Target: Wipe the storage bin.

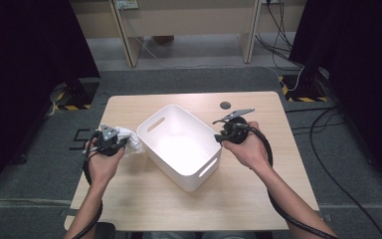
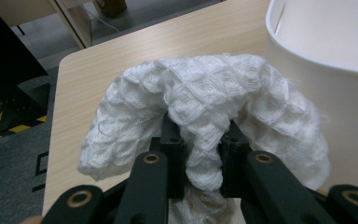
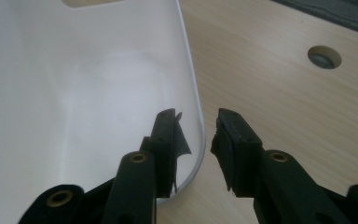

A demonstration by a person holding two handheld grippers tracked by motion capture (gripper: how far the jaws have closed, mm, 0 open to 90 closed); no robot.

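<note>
White cloth pinched at the bin's left, bin rim straddled on the right.

We see the waffle-weave cloth [image 2: 205, 107] bunched on the wooden table [image 1: 144, 199] just beside the white bin [image 1: 181, 144] — the left gripper [image 2: 200, 154] has its jaws clamped on a fold of it. The right gripper [image 3: 198, 140] stands with one jaw inside the bin's rim and one outside, parted — the pads seem clear of the plastic, though the rim's edge blurs there.
</note>
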